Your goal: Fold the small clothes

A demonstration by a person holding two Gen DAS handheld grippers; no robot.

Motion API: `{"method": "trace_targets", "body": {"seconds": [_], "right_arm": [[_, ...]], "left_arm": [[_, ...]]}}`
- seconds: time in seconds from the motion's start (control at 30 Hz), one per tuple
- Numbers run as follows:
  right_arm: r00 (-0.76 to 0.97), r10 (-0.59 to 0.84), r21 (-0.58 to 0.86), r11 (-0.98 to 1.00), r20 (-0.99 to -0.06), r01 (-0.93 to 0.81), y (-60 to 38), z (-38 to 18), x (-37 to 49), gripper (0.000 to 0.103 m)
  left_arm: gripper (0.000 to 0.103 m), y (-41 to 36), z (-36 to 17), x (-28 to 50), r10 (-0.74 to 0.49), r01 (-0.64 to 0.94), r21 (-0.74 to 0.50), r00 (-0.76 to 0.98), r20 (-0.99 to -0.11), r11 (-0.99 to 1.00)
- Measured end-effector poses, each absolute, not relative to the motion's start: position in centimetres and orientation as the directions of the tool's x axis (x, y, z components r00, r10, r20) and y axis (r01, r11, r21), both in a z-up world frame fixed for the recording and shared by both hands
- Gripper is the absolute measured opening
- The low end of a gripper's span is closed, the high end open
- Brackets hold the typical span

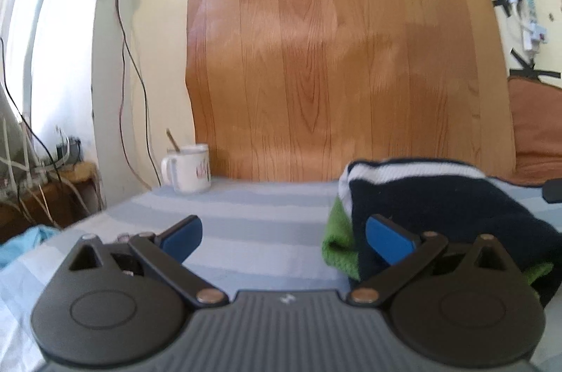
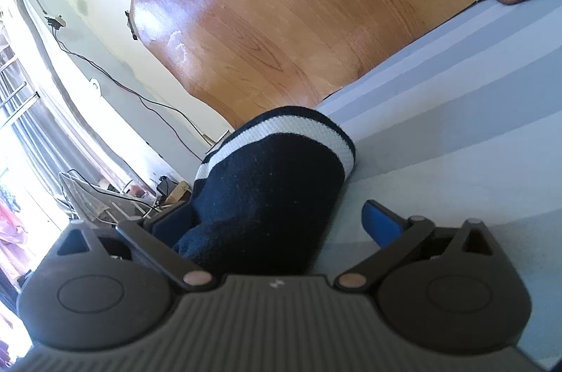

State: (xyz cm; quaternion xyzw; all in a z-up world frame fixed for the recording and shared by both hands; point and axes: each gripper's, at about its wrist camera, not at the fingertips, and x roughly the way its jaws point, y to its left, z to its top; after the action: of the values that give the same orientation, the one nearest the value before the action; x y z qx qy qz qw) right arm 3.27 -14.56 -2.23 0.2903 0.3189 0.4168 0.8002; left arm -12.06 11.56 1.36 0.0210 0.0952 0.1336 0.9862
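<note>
Both tools, left [image 1: 282, 236] and right [image 2: 277, 224], released; navy striped sweater [image 2: 267, 182] apparently bundled, may unroll unheld on striped counter [image 1: 246, 207].

White mug [image 1: 189, 169] on striped sheet [image 1: 246, 207]

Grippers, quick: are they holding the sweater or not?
Left gripper: open, holding nothing.
Right gripper: open, navy sweater between its jaws, not gripped.

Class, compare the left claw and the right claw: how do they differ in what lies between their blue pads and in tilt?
The left claw has only striped sheet between its pads; the right claw straddles the navy garment without pressing it. The left view is level; the right is tilted. Both stand wide open.
</note>
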Motion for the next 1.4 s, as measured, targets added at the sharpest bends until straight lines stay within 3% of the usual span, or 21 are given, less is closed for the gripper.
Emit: {"method": "trace_targets", "body": {"seconds": [0.17, 0.5, 0.83, 1.03, 1.2, 1.27, 1.4], "right_arm": [[0.444, 0.851, 0.722, 0.492, -0.281, -0.486, -14.4, -2.1, 3.2, 0.103], [0.437, 0.859, 0.736, 0.474, -0.266, -0.484, -14.6, -2.2, 3.2, 0.103], [0.43, 0.865, 0.744, 0.463, -0.26, -0.482, -14.8, -2.2, 3.3, 0.103], [0.419, 0.871, 0.764, 0.448, -0.257, -0.463, -15.0, -2.1, 3.7, 0.103], [0.353, 0.891, 0.771, 0.432, -0.286, -0.468, -13.9, -1.5, 5.6, 0.103], [0.318, 0.892, 0.754, 0.444, -0.321, -0.484, -12.5, -1.1, 6.5, 0.103], [0.24, 0.867, 0.688, 0.494, -0.437, -0.532, -8.7, -1.0, 7.1, 0.092]], "left_arm": [[0.103, 10.9, 1.5, -12.1, 0.291, -0.277, 0.101, 0.944, -0.159, 0.955], [0.103, 11.9, 1.3, -11.4, 0.304, -0.303, 0.046, 0.917, -0.257, 0.952], [0.103, 13.2, 1.3, -11.2, 0.242, -0.262, -0.026, 0.921, -0.306, 0.965], [0.103, 17.3, 2.9, -9.7, 0.027, -0.136, -0.232, 0.908, -0.419, 0.963], [0.103, 20.1, 3.3, -5.1, -0.328, 0.046, -0.499, 0.805, -0.494, 0.865], [0.103, 20.3, 2.3, -2.8, -0.385, 0.045, -0.548, 0.76, -0.523, 0.835], [0.102, 18.8, 0.2, -0.1, -0.478, 0.08, -0.598, 0.688, -0.546, 0.797]]}}
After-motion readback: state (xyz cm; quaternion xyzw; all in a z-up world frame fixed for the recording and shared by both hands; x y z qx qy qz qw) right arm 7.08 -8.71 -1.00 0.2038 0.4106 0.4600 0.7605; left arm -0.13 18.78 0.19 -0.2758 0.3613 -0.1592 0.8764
